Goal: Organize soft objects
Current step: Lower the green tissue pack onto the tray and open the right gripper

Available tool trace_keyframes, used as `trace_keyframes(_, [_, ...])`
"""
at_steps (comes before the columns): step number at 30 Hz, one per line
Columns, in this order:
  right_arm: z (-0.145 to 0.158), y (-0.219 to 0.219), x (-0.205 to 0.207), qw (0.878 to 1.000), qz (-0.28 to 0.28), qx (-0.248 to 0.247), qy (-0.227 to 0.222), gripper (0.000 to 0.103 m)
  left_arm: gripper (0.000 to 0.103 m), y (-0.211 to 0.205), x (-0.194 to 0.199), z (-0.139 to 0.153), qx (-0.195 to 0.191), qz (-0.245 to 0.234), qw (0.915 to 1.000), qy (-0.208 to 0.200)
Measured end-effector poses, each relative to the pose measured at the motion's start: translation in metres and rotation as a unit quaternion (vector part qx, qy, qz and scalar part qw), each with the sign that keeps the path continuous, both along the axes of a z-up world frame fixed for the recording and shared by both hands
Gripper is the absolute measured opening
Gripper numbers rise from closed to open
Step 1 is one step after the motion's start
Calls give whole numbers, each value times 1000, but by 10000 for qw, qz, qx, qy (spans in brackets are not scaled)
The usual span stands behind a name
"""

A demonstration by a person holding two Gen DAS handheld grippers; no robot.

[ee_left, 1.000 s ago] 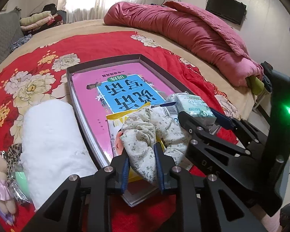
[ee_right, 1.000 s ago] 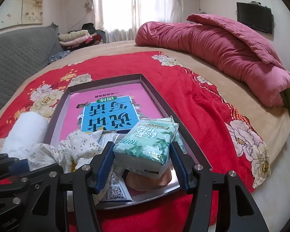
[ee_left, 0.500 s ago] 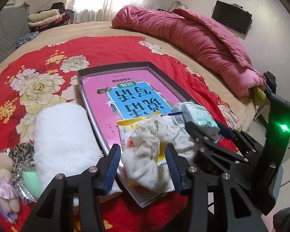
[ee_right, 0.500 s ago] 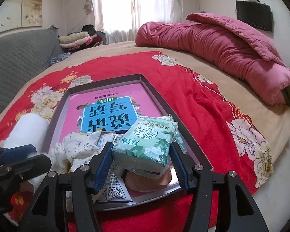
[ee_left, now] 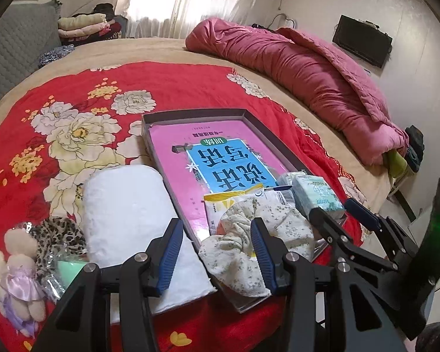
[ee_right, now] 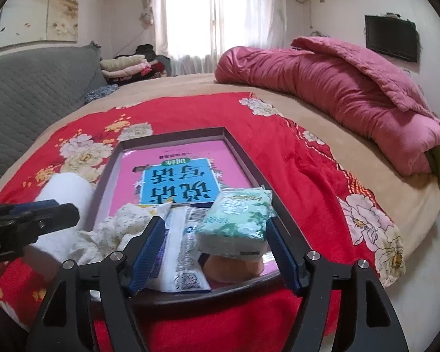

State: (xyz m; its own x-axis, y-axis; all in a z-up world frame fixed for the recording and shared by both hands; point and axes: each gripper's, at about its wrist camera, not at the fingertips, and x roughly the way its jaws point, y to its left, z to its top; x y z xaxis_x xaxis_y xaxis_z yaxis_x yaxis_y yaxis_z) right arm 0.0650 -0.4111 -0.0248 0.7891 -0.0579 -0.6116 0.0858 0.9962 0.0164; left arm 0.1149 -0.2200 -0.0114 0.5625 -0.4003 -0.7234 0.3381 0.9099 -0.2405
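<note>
A grey tray lined with a pink and blue sheet lies on the red floral bedspread. A floral cloth scrunchie lies in its near end on a yellow-edged packet. My left gripper is open above the tray's near left edge, empty. A green tissue pack rests in the tray's near right part, over a tan object. My right gripper is open around the pack, its jaws wider than it. The pack also shows in the left wrist view.
A white rolled towel lies left of the tray. A leopard-print cloth, a green wrapped item and a small plush doll lie at the near left. A pink quilt is piled at the back right. The bed edge is to the right.
My left gripper let go of the floral scrunchie, opened and shifted left. My right gripper opened off the tissue pack, which now rests in the tray.
</note>
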Motion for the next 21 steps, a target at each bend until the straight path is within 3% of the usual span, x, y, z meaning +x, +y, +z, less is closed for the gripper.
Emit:
trace_keyframes(7, [2,21,-9,9992,205,-343,91,73,48,7,-7,4,-39,17,10000,-33])
trace_keyframes(21, [-23,57,-1,9876,396,-1478,356,73,49,29,-26,13,-80,83,9998,-139])
